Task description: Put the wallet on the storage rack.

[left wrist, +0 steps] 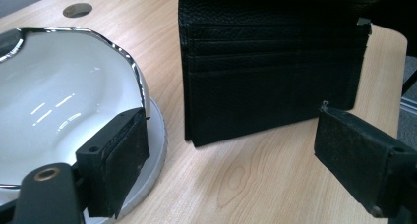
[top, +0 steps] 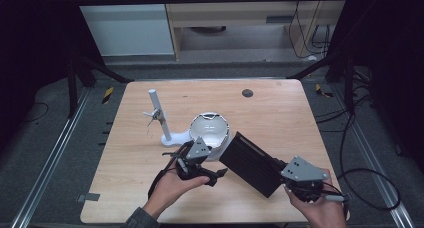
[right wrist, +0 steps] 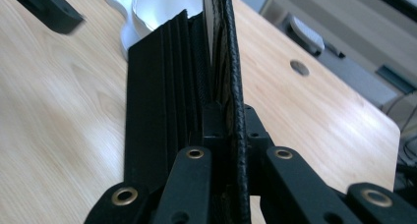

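Right tongs (top: 280, 169) were clenched on one leather flap of the black wallet (top: 250, 163), near its edge. The right gripper view showed the flap pinched upright between the jaws while the card-slot side hung apart. That grip probably served to hold the wallet open and off the desk (top: 280, 113).

Left tongs (left wrist: 231, 150) stood released, jaws wide, nothing between the pads. In the left gripper view the wallet's card pockets faced them, just beyond the pads and not touching. Judged: the left side had no hold on the wallet, leaving it to the right hand alone.

The wallet lay at the desk's near middle, beside the white bowl (top: 210, 130), its lower edge close to the wood. The bowl sat just left of it, likely the intended receptacle; uncertain.

A white stand (top: 159, 115) stood beyond, well apart.
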